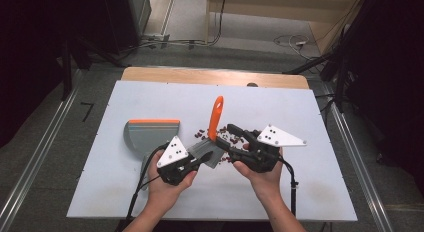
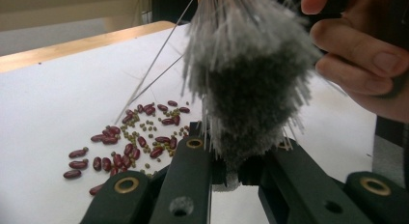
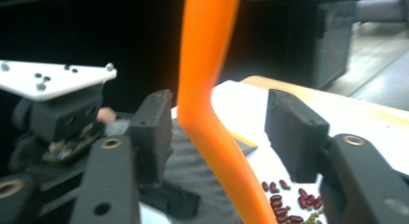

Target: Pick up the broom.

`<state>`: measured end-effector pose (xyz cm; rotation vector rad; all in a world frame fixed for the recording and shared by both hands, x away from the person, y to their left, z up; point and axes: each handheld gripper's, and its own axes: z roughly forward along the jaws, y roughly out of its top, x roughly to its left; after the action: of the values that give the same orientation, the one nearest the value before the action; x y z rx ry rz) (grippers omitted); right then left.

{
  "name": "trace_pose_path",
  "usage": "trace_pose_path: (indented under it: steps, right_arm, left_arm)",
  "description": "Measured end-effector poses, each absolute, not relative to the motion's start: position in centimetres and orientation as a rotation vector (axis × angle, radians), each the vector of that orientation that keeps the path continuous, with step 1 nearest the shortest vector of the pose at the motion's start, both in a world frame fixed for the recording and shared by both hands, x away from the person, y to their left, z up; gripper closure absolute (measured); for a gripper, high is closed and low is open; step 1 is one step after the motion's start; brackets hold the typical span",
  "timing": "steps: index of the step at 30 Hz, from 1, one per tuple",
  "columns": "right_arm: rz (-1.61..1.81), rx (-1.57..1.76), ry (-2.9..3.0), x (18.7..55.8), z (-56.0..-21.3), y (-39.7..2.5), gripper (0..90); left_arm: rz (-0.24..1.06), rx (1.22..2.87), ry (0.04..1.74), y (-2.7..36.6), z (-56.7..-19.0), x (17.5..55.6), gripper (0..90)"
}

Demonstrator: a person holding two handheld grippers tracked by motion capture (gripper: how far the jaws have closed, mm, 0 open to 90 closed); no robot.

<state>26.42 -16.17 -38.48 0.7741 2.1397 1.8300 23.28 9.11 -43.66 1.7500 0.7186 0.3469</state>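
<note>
Two grippers met at the middle of the white table, both at one brush. The left gripper had its fingers closed on the grey bristle end of the brush, low near the table surface. The right gripper stood with its fingers spread to either side of the orange handle, clear gaps showing on both sides, so nothing was clamped there. The handle rose upright and slightly tilted above the table. Red and green beans lay scattered just beside the bristles, on the far side of the left gripper. One grey dustpan with an orange edge lay left of the brush, apart from the beans. Bare table surface ran broad toward the far wooden edge and toward both side edges.
</note>
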Motion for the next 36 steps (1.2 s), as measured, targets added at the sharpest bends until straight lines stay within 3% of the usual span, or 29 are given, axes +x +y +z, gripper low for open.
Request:
trace_pose_path:
  steps: [9, 17, 23, 36]
  right_arm:
    - [1.879, 0.627, 2.267, 27.6, -38.5, -17.7, 40.6]
    - [1.9, 0.52, 2.412, 27.5, -39.2, -16.4, 42.9]
    - [1.958, 0.399, 2.497, 27.2, -39.7, -15.6, 52.5]
    - [2.037, 0.346, 2.518, 27.3, -40.5, -15.5, 64.3]
  left_arm:
    - [0.206, 1.758, 0.547, 12.0, -42.6, 24.1, 85.6]
    - [0.124, 1.775, 0.417, 12.7, -42.4, 24.0, 85.5]
    - [0.075, 1.796, 0.347, 12.2, -42.3, 23.7, 85.5]
    - [0.018, 1.792, 0.322, 12.1, -42.4, 23.7, 85.5]
